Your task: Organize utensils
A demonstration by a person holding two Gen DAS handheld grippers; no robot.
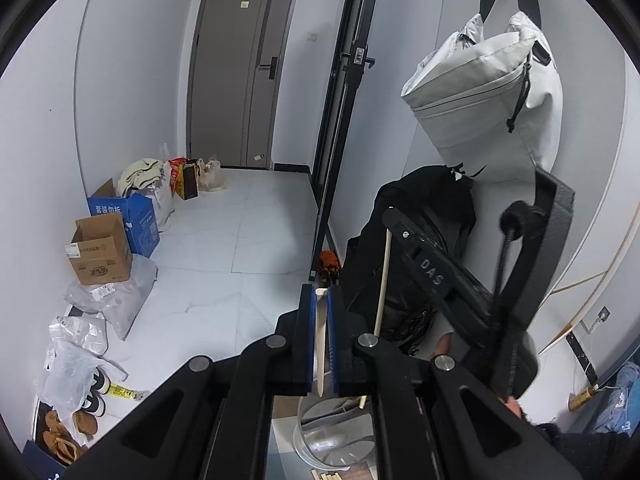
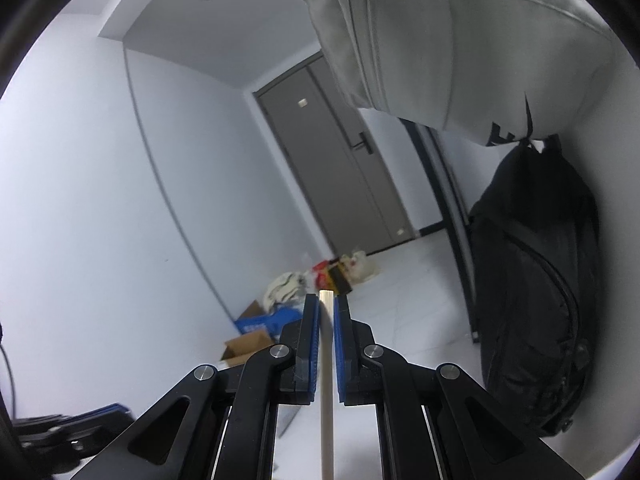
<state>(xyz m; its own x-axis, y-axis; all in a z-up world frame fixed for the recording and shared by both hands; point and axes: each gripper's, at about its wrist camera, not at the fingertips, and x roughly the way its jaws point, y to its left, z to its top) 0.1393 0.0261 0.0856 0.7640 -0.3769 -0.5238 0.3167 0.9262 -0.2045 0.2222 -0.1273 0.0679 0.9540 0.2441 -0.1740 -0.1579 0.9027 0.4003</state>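
- Left wrist view: the left gripper has its jaws closed on a pale chopstick, which stands upright between the blue pads with its flat end at the fingertips and its pointed end lower down.
- Below the gripper sits a clear round container; whether the chopstick's tip reaches into it cannot be told. A few pale stick ends lie at the bottom edge of the view.
- To the right, the right gripper appears from the side, with a second chopstick hanging down from it towards the container.
- Right wrist view: the right gripper has its jaws closed on that chopstick, held lengthwise between the blue pads, its square end level with the fingertips.
- Behind them, a grey bag hangs on the wall above a black backpack.
- Across the white tiled floor, cardboard boxes and plastic bags line the left wall near a grey door.
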